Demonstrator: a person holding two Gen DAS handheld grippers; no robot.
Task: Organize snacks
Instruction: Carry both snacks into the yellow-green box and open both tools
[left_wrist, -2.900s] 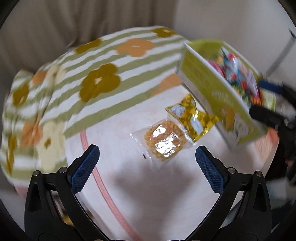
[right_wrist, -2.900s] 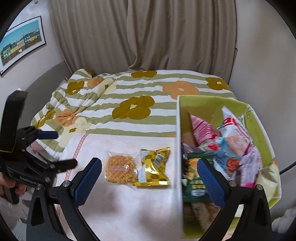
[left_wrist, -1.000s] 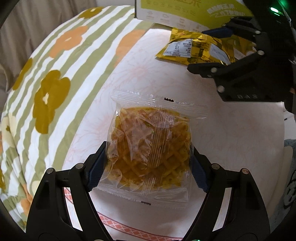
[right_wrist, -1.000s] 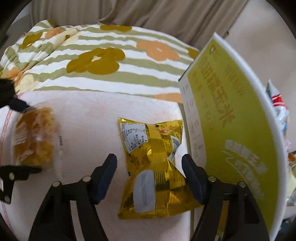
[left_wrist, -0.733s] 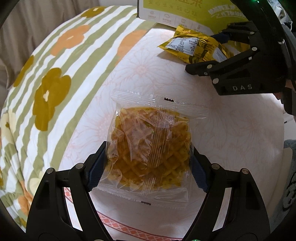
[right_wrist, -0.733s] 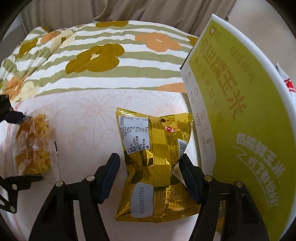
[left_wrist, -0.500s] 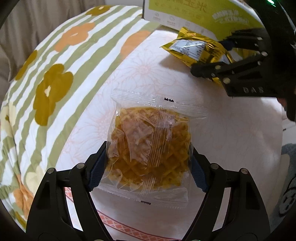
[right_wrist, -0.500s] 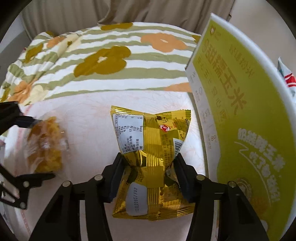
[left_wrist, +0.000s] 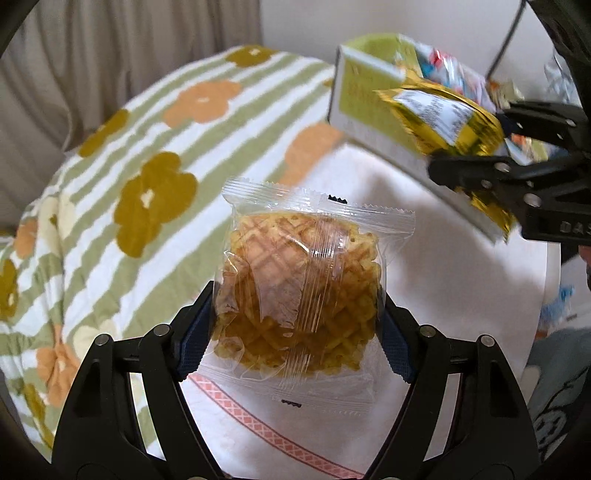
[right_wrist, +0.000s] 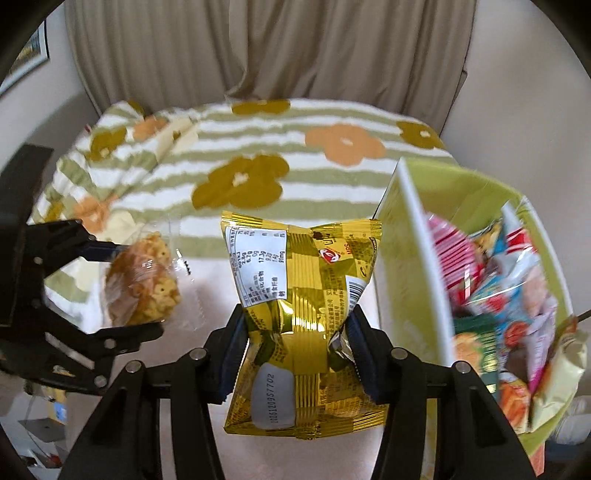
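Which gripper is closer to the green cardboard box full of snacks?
Right. The right gripper, shut on the gold foil packet, hangs beside the green cardboard box; the left gripper, clamping the clear waffle packet, sits farther away.

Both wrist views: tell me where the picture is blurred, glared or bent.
Left wrist view: waffle pack sharp, glare streaks on its clear wrap; gold packet and green box smeared. Right wrist view: gold packet sharp with a bright foil glint; box snacks and floral blanket blurred; fisheye bends the curtain.
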